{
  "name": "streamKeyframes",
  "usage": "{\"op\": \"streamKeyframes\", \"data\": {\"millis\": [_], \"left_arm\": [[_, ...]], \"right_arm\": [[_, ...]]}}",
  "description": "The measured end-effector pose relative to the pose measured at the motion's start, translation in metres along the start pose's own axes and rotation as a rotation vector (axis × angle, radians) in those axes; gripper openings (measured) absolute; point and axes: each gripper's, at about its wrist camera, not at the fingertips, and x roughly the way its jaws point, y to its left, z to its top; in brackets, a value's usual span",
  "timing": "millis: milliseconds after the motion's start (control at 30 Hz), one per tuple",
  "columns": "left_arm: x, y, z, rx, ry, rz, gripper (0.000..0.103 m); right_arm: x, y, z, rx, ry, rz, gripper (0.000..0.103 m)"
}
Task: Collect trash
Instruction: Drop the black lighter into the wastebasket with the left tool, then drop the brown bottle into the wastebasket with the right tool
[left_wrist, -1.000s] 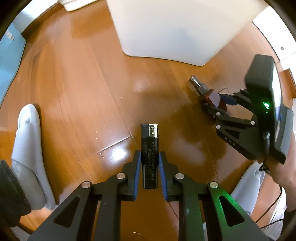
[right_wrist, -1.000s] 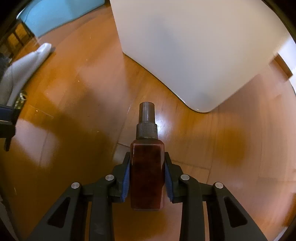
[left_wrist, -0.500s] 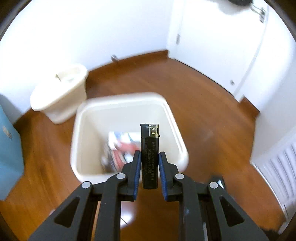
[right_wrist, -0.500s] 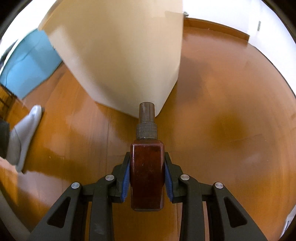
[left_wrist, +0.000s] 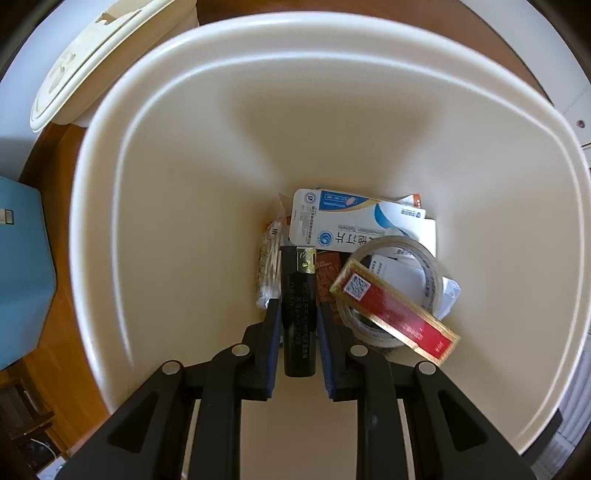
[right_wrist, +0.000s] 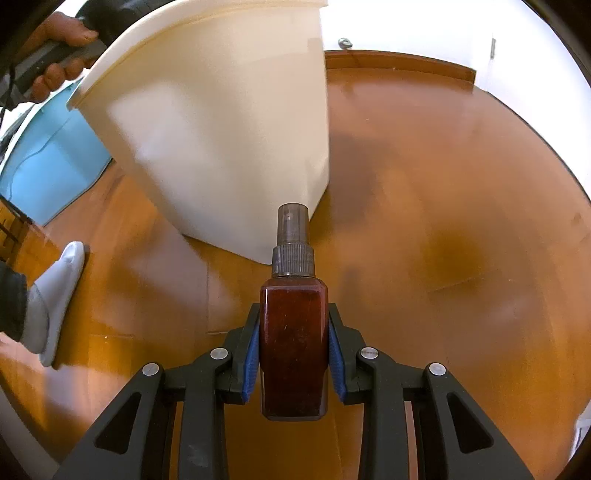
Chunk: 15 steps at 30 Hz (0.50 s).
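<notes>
My left gripper (left_wrist: 297, 314) is shut on a black lighter (left_wrist: 298, 314) with a gold top and holds it over the open cream trash bin (left_wrist: 166, 184), pointing down into it. In the bin lie a blue-and-white medicine box (left_wrist: 340, 225), a clear tape roll (left_wrist: 399, 288), a red-and-gold box (left_wrist: 395, 314) and a bag of cotton swabs (left_wrist: 269, 266). My right gripper (right_wrist: 293, 332) is shut on a brown spray bottle (right_wrist: 293, 332) with a dark cap, held low over the floor beside the bin's outer wall (right_wrist: 229, 147).
A cream lidded container (left_wrist: 92, 55) stands behind the bin. A blue box (left_wrist: 22, 273) sits at the left. The floor is wood (right_wrist: 461, 221). A foot in a grey slipper (right_wrist: 55, 291) stands left of the bin. The hand holding the left gripper (right_wrist: 55, 55) is above the rim.
My left gripper has moved forward over the bin and now looks down into it with the lighter. My right gripper has risen slightly beside the bin, still holding the bottle.
</notes>
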Motion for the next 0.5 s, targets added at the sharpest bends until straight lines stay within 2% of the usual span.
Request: {"op": "streamKeyframes", "data": {"millis": [100, 200, 300, 367, 433, 500], "left_arm": [[0.000, -0.008, 0.001, 0.033, 0.002, 0.002, 0.019], [-0.007, -0.007, -0.004, 0.023, -0.006, -0.023, 0.027], [-0.037, -0.001, -0.023, 0.045, -0.063, -0.097, 0.030], [-0.069, 0.002, -0.042, 0.097, -0.096, -0.135, 0.030], [-0.104, 0.010, -0.068, 0.136, -0.121, -0.136, 0.032], [-0.128, 0.019, -0.087, 0.145, -0.125, -0.138, 0.045]], "right_arm": [[-0.009, -0.010, 0.003, 0.026, -0.015, -0.014, 0.033], [-0.022, -0.023, 0.011, 0.060, -0.040, -0.024, 0.033], [-0.049, -0.035, 0.029, 0.074, -0.099, -0.053, 0.033], [-0.077, -0.040, 0.048, 0.064, -0.165, -0.068, 0.033], [-0.114, -0.043, 0.078, 0.041, -0.245, -0.082, 0.033], [-0.141, -0.038, 0.108, 0.019, -0.304, -0.072, 0.033]]}}
